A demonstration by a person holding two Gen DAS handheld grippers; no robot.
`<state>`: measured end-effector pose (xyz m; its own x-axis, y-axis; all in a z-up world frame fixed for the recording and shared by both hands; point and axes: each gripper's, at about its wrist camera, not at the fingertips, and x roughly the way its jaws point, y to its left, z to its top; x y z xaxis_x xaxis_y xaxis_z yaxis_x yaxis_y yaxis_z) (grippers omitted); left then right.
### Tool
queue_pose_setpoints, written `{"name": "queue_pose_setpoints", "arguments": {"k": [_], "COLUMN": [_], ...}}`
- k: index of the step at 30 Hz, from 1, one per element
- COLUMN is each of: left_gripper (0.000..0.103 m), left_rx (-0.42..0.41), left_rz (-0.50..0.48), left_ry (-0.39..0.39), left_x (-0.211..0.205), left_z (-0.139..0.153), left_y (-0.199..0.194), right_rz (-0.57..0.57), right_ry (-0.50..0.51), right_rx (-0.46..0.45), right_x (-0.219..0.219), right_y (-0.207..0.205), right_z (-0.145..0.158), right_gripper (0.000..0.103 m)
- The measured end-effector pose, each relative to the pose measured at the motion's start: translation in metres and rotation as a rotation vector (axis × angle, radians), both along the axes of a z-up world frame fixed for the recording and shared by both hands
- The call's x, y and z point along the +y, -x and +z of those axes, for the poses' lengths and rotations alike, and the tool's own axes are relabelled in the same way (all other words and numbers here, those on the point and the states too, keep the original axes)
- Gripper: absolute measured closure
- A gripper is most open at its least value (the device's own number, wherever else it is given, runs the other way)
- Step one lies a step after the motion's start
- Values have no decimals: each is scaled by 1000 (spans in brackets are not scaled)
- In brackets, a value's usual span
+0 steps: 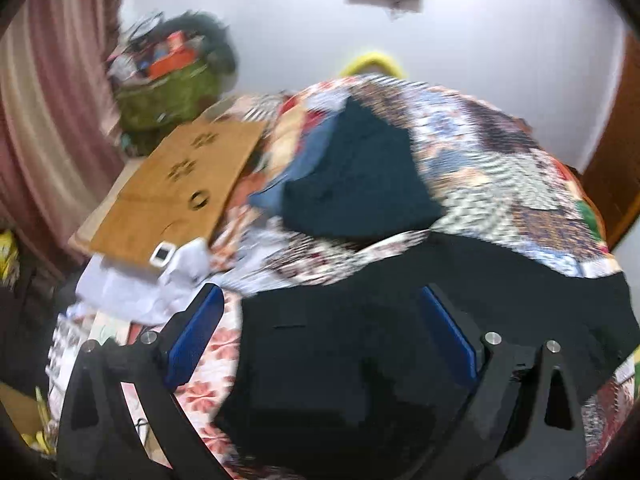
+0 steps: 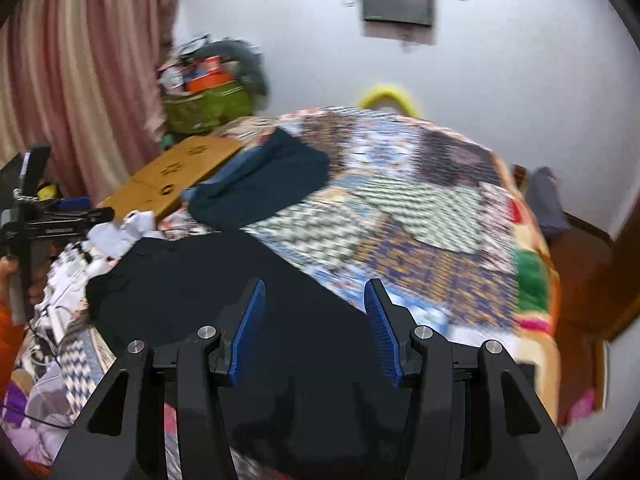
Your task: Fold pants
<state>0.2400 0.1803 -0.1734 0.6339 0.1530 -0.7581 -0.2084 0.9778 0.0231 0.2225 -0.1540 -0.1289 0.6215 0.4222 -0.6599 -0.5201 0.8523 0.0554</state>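
Dark navy pants [image 1: 360, 340] lie spread on the patterned bedspread [image 1: 500, 168] at the near edge of the bed; they also show in the right wrist view [image 2: 224, 276]. My left gripper [image 1: 320, 300] is open just above the pants, its blue pads [image 1: 192, 336] wide apart and holding nothing. My right gripper [image 2: 314, 292] is open over the pants' right part, its blue pads [image 2: 250, 328] apart and empty. Both views are motion-blurred.
A pile of dark teal and blue clothes [image 1: 352, 176] lies farther back on the bed. A brown cardboard sheet [image 1: 176, 192] and white cloth [image 1: 136, 280] are at the left. A green bag [image 1: 168, 96] stands by the curtain. The left gripper's handle [image 2: 36, 220] shows at the left.
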Motion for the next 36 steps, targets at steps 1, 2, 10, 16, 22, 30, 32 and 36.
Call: {"name": "queue_pose_setpoints", "arguments": {"k": [1, 2, 10, 16, 22, 30, 32, 36], "left_gripper": [5, 5, 5, 5, 5, 3, 3, 3], "left_rx": [20, 42, 211, 290, 325, 308, 306, 296], "left_rz": [22, 39, 102, 98, 49, 12, 26, 67], "left_ry": [7, 16, 76, 110, 80, 71, 47, 24], "left_x": [14, 25, 82, 92, 88, 95, 96, 96], "left_z": [-7, -15, -85, -119, -136, -147, -150, -153], "left_y": [-2, -4, -25, -42, -54, -52, -49, -45], "right_rz": [32, 50, 196, 261, 262, 282, 284, 273], "right_ry": [0, 1, 56, 106, 105, 192, 203, 201], "right_rx": [11, 18, 130, 223, 328, 376, 342, 319], "right_x": [15, 23, 107, 158, 191, 211, 210, 210], "right_y": [-6, -10, -65, -106, -142, -154, -150, -152], "right_z": [-4, -6, -42, -72, -99, -131, -132, -134], "right_gripper": [55, 55, 55, 55, 61, 91, 93, 94]}}
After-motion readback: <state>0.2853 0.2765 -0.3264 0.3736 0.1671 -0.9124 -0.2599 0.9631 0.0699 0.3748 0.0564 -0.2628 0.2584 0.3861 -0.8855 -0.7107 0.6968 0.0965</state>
